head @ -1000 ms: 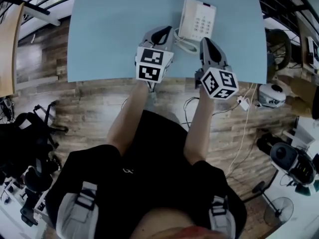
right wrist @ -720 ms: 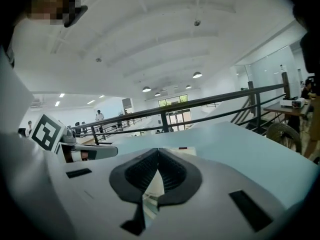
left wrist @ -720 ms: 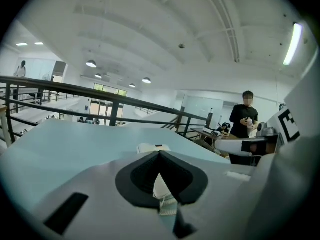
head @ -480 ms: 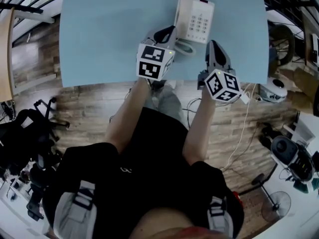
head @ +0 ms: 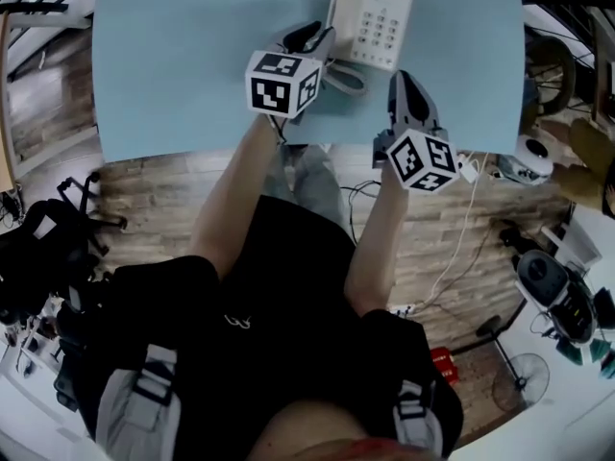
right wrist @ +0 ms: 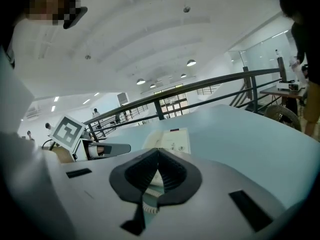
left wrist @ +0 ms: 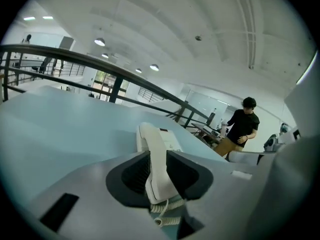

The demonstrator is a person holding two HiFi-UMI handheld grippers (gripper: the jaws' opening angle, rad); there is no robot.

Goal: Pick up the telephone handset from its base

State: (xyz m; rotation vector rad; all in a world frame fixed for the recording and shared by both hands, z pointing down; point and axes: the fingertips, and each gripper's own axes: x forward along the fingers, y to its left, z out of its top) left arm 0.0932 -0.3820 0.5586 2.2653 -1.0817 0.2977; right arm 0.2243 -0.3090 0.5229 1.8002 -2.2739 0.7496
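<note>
The white telephone base [head: 380, 22] stands at the far middle of the blue table, keypad up, with the handset [head: 338, 12] lying along its left side. My left gripper [head: 312, 38] has its tips at the handset's near end. In the left gripper view the handset [left wrist: 152, 139] stands between the jaws of the left gripper [left wrist: 157, 155], which have just been opening. A coiled cord [left wrist: 167, 211] hangs below it. My right gripper [head: 404, 77] hovers near the phone's front right corner, shut on nothing. The right gripper [right wrist: 158, 154] points at the base [right wrist: 175, 140].
The blue table [head: 192, 56] ends at its front edge just behind both marker cubes. Wooden floor with cables and equipment lies below. A railing runs behind the table. A person in black [left wrist: 242, 126] stands far off to the right.
The left gripper has moved forward and lower, up to the handset's near end. The right gripper has shifted a little and stays by the phone's front right.
</note>
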